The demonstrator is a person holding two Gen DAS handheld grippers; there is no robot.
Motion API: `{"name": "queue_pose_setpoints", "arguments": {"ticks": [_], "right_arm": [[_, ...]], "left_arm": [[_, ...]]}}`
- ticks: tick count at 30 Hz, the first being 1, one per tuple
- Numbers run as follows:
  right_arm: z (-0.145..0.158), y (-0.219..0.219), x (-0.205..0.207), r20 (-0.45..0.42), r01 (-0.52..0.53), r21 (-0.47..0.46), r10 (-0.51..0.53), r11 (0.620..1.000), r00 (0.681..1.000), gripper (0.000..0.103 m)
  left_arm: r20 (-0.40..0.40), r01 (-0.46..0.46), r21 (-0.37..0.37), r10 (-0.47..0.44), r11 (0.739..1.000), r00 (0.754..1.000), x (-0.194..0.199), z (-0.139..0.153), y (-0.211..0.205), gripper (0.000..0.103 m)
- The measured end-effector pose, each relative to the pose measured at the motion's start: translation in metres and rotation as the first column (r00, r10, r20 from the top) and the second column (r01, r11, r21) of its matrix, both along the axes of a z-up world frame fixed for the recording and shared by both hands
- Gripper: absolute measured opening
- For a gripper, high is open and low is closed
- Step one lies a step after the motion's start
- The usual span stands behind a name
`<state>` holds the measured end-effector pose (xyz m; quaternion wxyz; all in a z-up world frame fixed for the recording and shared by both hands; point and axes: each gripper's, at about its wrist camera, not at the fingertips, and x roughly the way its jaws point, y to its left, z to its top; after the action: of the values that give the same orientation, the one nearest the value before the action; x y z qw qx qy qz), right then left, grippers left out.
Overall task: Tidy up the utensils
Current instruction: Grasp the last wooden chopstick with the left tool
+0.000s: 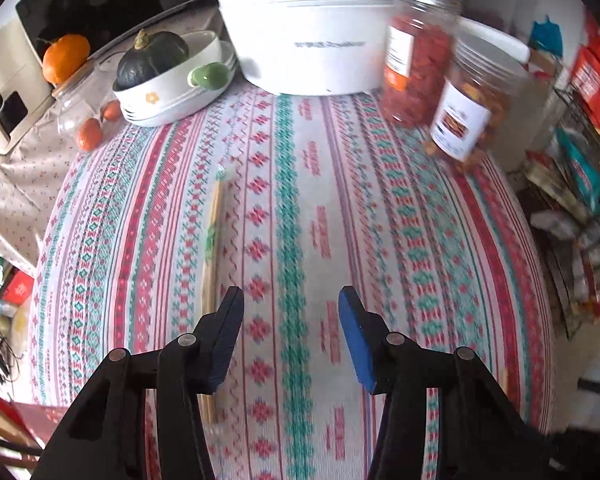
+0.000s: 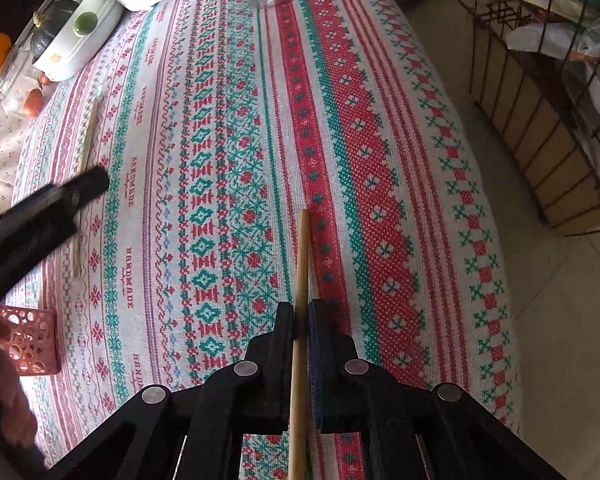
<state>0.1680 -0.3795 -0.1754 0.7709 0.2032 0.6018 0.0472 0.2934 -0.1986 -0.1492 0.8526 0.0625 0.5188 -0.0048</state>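
Across the red, green and white cross-stitch-patterned tablecloth (image 2: 228, 160), a wooden chopstick pair (image 1: 212, 240) lies at ten o'clock of the left gripper (image 1: 291, 300), released. Right gripper (image 2: 301, 312), pointing steeply down, clenches one bamboo chopstick (image 2: 302, 256).

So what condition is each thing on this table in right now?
Right gripper: shut on one chopstick.
Left gripper: open, nothing between its fingers.
Chopsticks: lying flat on the tablecloth.
Snack jars: upright, lids on.
Pink basket: standing at the table's edge.
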Motion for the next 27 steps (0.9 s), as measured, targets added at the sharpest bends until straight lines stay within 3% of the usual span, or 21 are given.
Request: {"name": "queue_pose_setpoints", "arguments": {"ticks": [2, 9, 13, 17, 22, 27], "right_arm": [[0.004, 0.003, 0.003, 0.013, -0.006, 0.021, 0.006, 1.000, 1.000, 0.005], [0.003, 0.012, 0.009, 0.009, -0.023, 0.061, 0.022, 0.998, 1.000, 0.005], [0.004, 0.016, 0.011, 0.012, -0.028, 0.076, 0.027, 0.997, 1.000, 0.005], [0.004, 0.023, 0.014, 0.013, -0.039, 0.075, 0.038, 0.996, 0.999, 0.005], [0.011, 0.021, 0.012, 0.040, -0.007, 0.068, 0.004, 0.998, 0.999, 0.005], [0.035, 0.005, 0.001, 0.113, 0.062, 0.094, -0.072, 0.994, 0.991, 0.005]], "left_arm": [[0.010, -0.037, -0.003, 0.037, 0.999, 0.999, 0.025, -0.002, 0.008, 0.038], [-0.024, -0.145, 0.003, 0.145, 0.989, 0.989, 0.083, -0.017, 0.035, 0.032], [-0.089, -0.157, 0.047, 0.160, 0.987, 0.983, 0.095, -0.033, 0.042, 0.018], [-0.073, -0.149, 0.053, 0.152, 0.987, 0.986, 0.092, -0.033, 0.042, 0.005], [-0.038, -0.078, 0.032, 0.079, 0.996, 0.996, 0.070, -0.021, 0.026, 0.005], [-0.004, 0.009, -0.038, -0.009, 0.999, 1.000, 0.031, 0.003, 0.009, 0.005]]}}
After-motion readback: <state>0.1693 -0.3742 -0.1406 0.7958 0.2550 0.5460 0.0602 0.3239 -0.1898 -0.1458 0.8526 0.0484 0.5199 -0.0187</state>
